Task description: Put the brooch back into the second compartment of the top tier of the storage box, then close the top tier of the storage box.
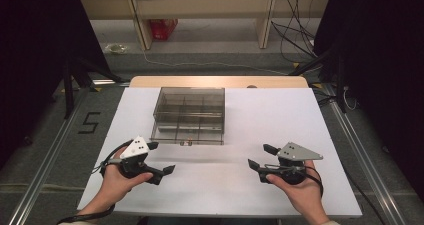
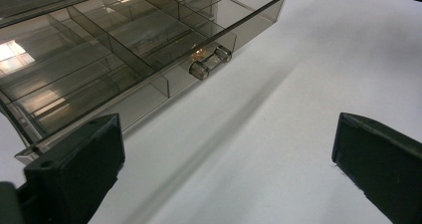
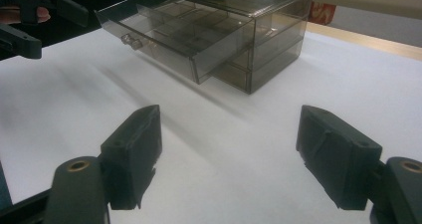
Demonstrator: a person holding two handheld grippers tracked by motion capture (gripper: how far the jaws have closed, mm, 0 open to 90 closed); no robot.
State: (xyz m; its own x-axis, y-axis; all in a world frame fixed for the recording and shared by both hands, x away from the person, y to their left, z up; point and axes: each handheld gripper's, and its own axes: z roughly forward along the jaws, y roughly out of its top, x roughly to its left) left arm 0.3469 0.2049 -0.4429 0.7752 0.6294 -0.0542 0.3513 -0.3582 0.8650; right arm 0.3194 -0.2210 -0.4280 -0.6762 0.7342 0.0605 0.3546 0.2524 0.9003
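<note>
— Drawer [image 1: 186, 133] first: where is it?
— Pulled out of the top of the smoky box [image 1: 189, 114], mid-table, toward the near edge. Its knob [image 1: 186, 143] faces the person.
— Anything in the compartments?
— Hard to make out; the tinted plastic throws glare. In the left gripper view the box runs off the top and left edges.
— And the tongs?
— Left gripper [image 1: 161, 157] sits near left of the drawer, jaws wide, holding nothing. Right gripper [image 1: 262, 155] is near right, also wide and empty, well apart from the box.
— Underneath?
— White sheet [image 1: 280, 115] over the table.
</note>
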